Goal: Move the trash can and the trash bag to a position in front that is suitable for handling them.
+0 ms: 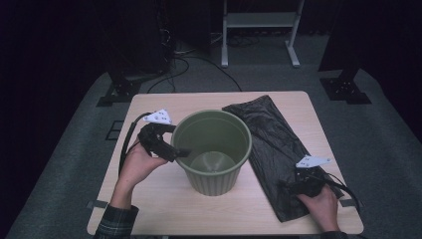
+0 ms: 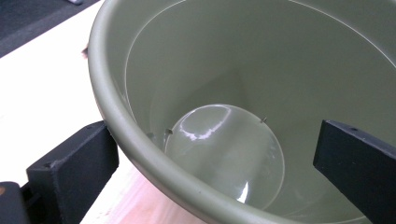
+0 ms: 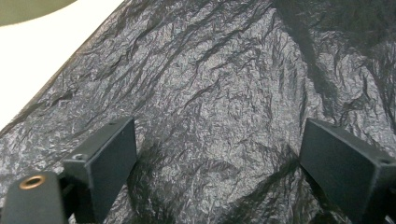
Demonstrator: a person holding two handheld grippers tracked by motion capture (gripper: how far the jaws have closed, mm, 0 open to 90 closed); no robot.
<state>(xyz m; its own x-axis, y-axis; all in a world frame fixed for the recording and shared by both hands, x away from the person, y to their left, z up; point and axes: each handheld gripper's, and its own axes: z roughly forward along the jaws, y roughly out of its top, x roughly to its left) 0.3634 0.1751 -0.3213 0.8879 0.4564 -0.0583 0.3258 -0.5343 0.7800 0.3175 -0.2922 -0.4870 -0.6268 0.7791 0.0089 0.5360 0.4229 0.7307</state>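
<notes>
An olive-green plastic bin [image 1: 213, 149] stands upright and empty in the middle of the table. My left gripper [image 1: 181, 152] is at its left rim. In the left gripper view the gripper [image 2: 217, 172] is open, one jaw outside the bin's [image 2: 233, 70] wall and the other inside, with the rim running between them. A crumpled black trash bag [image 1: 271, 139] lies flat on the right side of the table. My right gripper [image 1: 293, 186] rests over its near end. Seen along its own jaws, this gripper [image 3: 224, 172] is open, and the bag [image 3: 210, 84] spreads under and between them.
The light wooden table [image 1: 164, 199] has bare surface in front of the bin and along its left side. Behind it on the grey floor are a white metal frame [image 1: 259, 20], cables, and two dark stand bases [image 1: 119, 89] [image 1: 346, 87].
</notes>
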